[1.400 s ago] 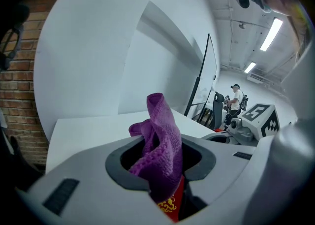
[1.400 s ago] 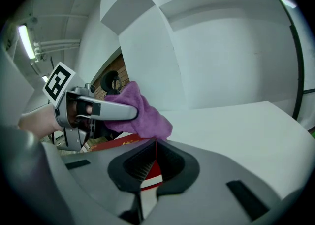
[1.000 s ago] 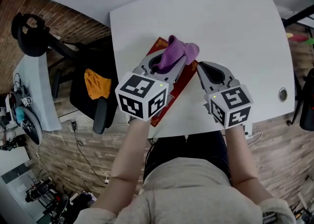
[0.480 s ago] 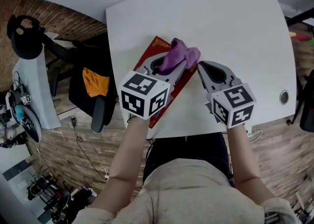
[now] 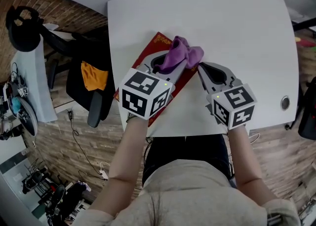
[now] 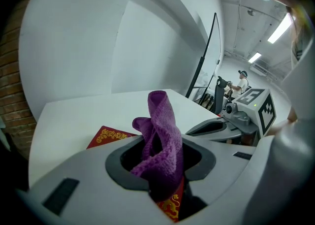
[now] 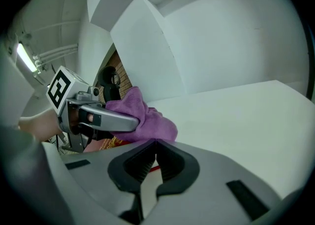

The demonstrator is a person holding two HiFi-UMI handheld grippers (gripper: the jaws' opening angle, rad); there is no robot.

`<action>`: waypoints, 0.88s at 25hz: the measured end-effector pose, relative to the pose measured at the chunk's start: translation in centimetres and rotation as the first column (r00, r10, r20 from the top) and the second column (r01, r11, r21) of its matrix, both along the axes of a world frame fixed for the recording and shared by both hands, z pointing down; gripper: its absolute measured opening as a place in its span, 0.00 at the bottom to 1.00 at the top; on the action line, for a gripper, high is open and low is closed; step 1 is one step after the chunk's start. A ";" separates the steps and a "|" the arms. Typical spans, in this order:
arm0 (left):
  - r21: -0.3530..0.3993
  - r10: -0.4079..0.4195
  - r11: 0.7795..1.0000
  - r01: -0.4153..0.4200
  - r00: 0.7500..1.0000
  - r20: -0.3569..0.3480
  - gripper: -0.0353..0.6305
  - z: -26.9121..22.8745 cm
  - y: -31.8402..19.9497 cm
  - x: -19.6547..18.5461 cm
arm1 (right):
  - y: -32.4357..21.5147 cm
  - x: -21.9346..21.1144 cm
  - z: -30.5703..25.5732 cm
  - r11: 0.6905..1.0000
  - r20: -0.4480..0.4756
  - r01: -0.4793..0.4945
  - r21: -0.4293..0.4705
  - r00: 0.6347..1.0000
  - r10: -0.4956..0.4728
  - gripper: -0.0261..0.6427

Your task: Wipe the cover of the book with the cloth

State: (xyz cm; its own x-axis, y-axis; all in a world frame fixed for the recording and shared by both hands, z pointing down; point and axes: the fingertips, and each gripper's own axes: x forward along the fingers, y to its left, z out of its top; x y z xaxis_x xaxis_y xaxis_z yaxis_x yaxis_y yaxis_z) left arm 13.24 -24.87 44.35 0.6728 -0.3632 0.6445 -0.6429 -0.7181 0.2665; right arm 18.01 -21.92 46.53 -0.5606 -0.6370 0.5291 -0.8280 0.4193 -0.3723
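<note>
Both forearms reach forward side by side over the near edge of the white table [image 5: 237,27], the left gripper [image 5: 183,66] clenched on a bunched purple cloth [image 5: 181,52] that sits on the far right part of the red book [image 5: 159,42]. The right gripper [image 5: 200,67] has its jaws pressed together on nothing, its tip just beside the cloth. The book lies slantwise close to the table's left and near edges, with bare tabletop beyond and to the right.
</note>
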 end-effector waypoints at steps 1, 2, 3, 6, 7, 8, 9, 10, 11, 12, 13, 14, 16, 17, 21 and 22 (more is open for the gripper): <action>0.000 -0.002 1.000 0.002 1.000 -0.001 0.28 0.0 0.0 0.0 | 0.0 0.0 0.0 1.000 0.000 0.003 -0.001 1.000 -0.003 0.07; 0.002 -0.002 1.000 0.002 1.000 -0.002 0.28 0.0 0.1 0.0 | 0.0 0.0 0.0 1.000 -0.001 0.005 -0.001 1.000 -0.005 0.07; 0.006 -0.001 1.000 0.001 1.000 -0.001 0.28 0.0 0.1 -0.1 | 0.0 0.0 0.0 1.000 -0.001 0.007 0.001 1.000 -0.007 0.07; 0.008 0.005 1.000 -0.005 1.000 0.002 0.28 0.0 0.6 -0.3 | 0.1 -0.1 -0.2 1.000 -0.006 0.009 0.006 1.000 -0.009 0.07; 0.003 0.005 1.000 -0.005 1.000 -0.002 0.28 0.0 0.7 -0.4 | 0.2 -0.2 -0.3 1.000 -0.009 0.009 0.006 1.000 -0.009 0.07; -0.004 0.005 1.000 -0.005 1.000 -0.008 0.28 0.1 0.9 -0.5 | 0.4 -0.3 -0.3 1.000 -0.013 0.007 0.005 1.000 -0.007 0.07; -0.009 0.004 1.000 -0.004 1.000 -0.013 0.28 0.1 1.1 -0.6 | 0.5 -0.4 -0.4 1.000 -0.015 0.005 0.006 1.000 -0.005 0.07; -0.012 0.005 1.000 -0.005 1.000 -0.016 0.28 0.1 1.2 -0.7 | 0.5 -0.6 -0.5 1.000 -0.016 0.002 0.007 1.000 -0.002 0.07; -0.013 0.008 1.000 -0.009 1.000 -0.017 0.28 0.1 1.3 -0.9 | 0.6 -0.7 -0.6 1.000 -0.018 -0.002 0.009 1.000 0.002 0.07; -0.012 0.012 1.000 -0.012 1.000 -0.017 0.28 0.1 1.4 -1.0 | 0.6 -0.9 -0.7 1.000 -0.019 -0.006 0.011 1.000 0.006 0.07; -0.012 0.016 1.000 -0.016 1.000 -0.016 0.28 0.1 1.5 -1.1 | 0.7 -1.2 -0.8 1.000 -0.020 -0.009 0.012 1.000 0.009 0.07; -0.012 0.019 1.000 -0.019 1.000 -0.015 0.28 0.2 1.6 -1.3 | 0.9 -1.4 -0.8 1.000 -0.021 -0.011 0.012 1.000 0.011 0.07; -0.014 0.020 1.000 -0.021 1.000 -0.017 0.28 0.3 1.9 -1.5 | 1.3 -1.8 -0.8 1.000 -0.025 -0.013 0.011 1.000 0.013 0.07; -0.015 0.021 1.000 -0.022 1.000 -0.020 0.28 0.4 2.1 -1.6 | 1.5 -1.9 -0.8 1.000 -0.027 -0.013 0.011 1.000 0.014 0.07; -0.016 0.032 0.999 -0.033 0.999 -0.010 0.28 0.6 2.5 -2.1 | 2.0 -2.5 -1.0 1.000 -0.025 -0.022 0.010 0.999 0.022 0.07; -0.016 0.034 0.999 -0.034 0.999 -0.008 0.28 0.6 2.5 -2.2 | 2.1 -2.6 -0.9 1.000 -0.026 -0.022 0.009 0.999 0.023 0.07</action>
State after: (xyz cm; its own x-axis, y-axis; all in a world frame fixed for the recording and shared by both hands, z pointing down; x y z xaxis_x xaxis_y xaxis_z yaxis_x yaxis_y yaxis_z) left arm 11.07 -22.35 44.94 0.6894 -0.3291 0.6453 -0.6160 -0.7351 0.2832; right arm 15.38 -19.81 45.62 -0.5321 -0.6540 0.5377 -0.8466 0.4037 -0.3469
